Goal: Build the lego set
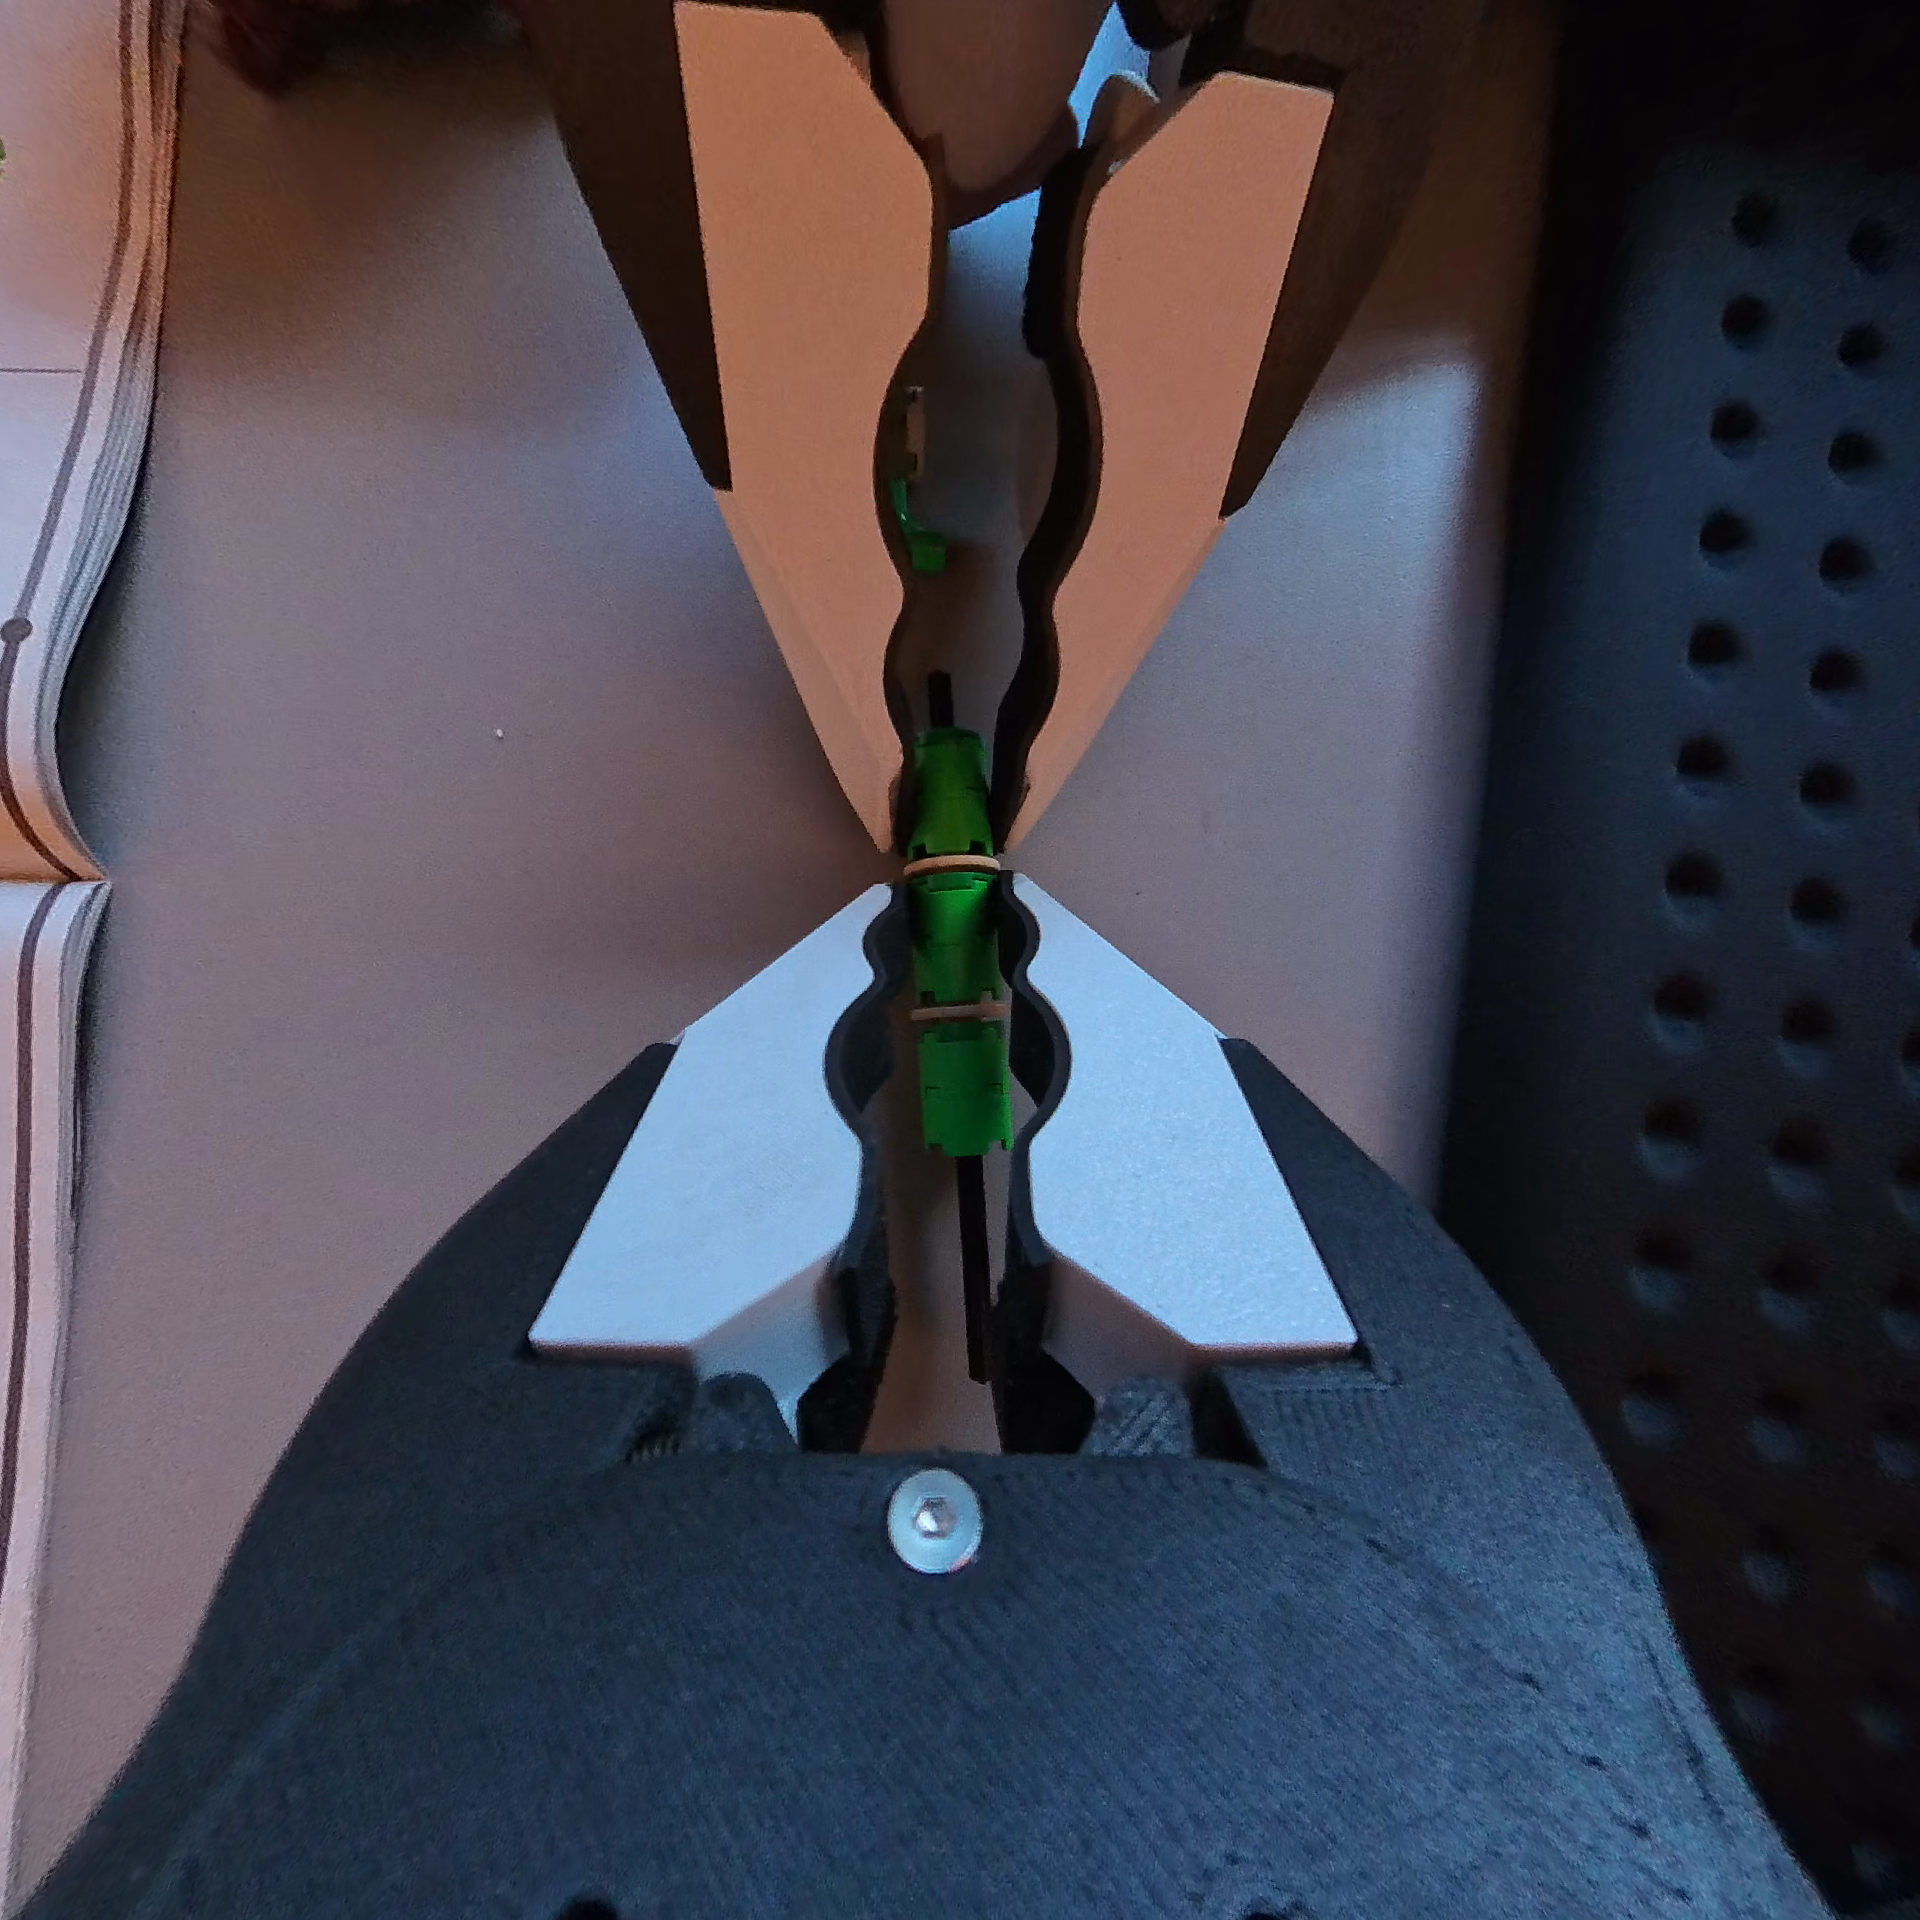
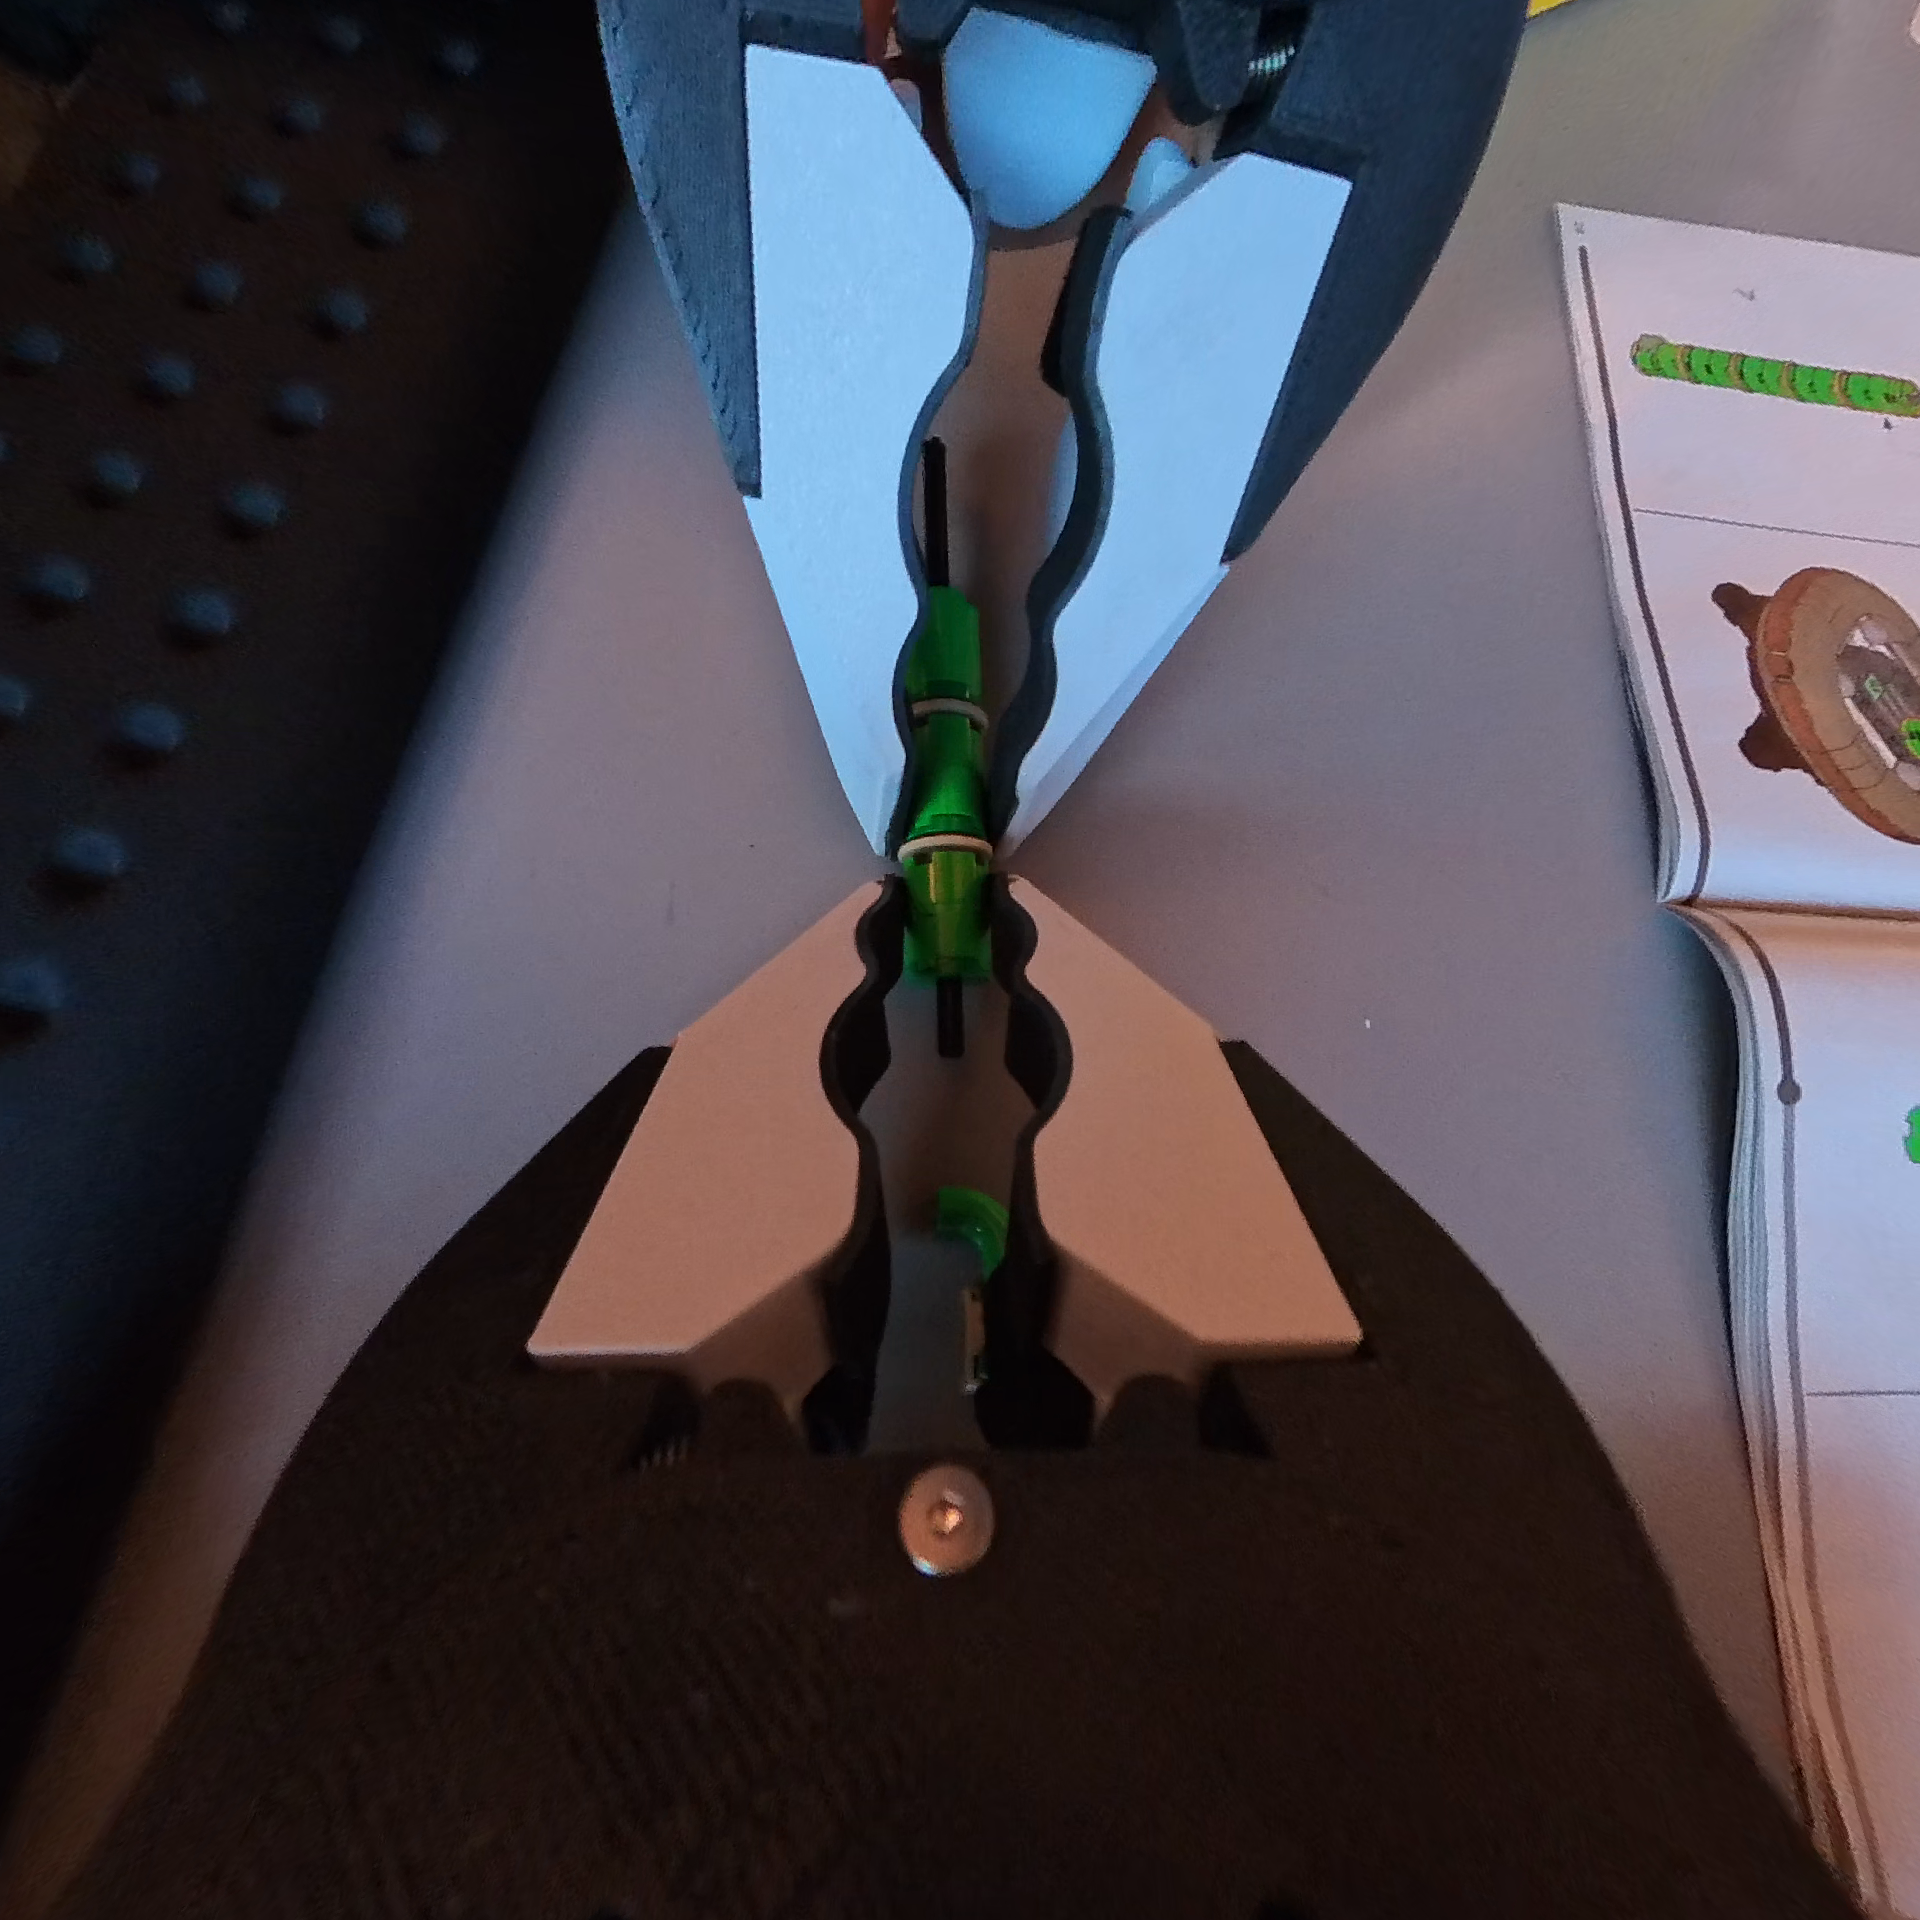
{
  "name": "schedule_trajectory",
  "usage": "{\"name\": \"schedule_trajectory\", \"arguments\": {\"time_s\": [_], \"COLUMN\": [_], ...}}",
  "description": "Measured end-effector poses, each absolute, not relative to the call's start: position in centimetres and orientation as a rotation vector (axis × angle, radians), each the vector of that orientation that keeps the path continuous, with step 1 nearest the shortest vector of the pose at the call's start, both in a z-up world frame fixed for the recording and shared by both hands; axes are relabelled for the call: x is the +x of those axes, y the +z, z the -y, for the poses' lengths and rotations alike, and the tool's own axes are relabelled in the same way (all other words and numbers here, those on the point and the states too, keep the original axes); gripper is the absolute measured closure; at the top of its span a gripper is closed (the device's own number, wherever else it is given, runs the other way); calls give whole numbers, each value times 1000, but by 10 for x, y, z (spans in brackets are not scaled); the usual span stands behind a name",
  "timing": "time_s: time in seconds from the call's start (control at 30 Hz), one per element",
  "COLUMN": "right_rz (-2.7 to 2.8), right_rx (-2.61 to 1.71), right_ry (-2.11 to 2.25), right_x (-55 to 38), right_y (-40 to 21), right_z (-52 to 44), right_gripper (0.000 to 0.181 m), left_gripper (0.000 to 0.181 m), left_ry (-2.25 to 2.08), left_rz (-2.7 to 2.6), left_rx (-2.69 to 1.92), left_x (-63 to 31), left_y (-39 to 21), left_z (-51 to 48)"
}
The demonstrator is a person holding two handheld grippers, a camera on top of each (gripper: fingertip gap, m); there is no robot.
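A stack of green lego pieces (image 1: 954,1070) with thin tan rings between them sits threaded on a black axle (image 1: 975,1268). My left gripper (image 1: 951,896) is shut on the stack. My right gripper (image 1: 948,844) comes in from the opposite side, tip to tip, shut on the same stack's far end. In the right wrist view the stack (image 2: 940,769) runs from my right gripper (image 2: 945,891) into my left gripper (image 2: 943,836), with the axle (image 2: 948,1023) poking out of both ends. A loose green piece (image 2: 971,1236) and a small pale piece (image 2: 971,1340) lie on the table below.
An open instruction booklet (image 2: 1808,727) lies on the grey table (image 2: 623,727), also at the left in the left wrist view (image 1: 62,520). A dark studded mat (image 2: 156,416) borders the other side, also in the left wrist view (image 1: 1766,727). My left and right fingertips are right by each other.
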State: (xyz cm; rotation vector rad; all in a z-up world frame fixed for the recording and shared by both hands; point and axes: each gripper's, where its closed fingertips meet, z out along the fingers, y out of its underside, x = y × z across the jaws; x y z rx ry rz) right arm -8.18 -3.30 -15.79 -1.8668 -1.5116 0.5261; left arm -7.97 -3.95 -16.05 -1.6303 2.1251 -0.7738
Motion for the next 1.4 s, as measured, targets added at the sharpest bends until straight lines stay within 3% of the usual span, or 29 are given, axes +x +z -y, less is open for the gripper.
{"name": "schedule_trajectory", "arguments": {"time_s": [0.97, 1.4], "right_rz": [1430, 1493], "right_rx": [-1868, -1926], "right_ry": [678, 566], "right_x": [-72, -70], "right_y": [-127, -148], "right_z": [43, 40], "right_gripper": [165, 166], "left_gripper": [166, 159], "left_ry": [-967, -925], "left_rz": [-2035, -2079], "left_rx": [-1546, -1623], "left_x": [-73, -67], "left_y": [-129, -154], "left_z": [49, 50]}}
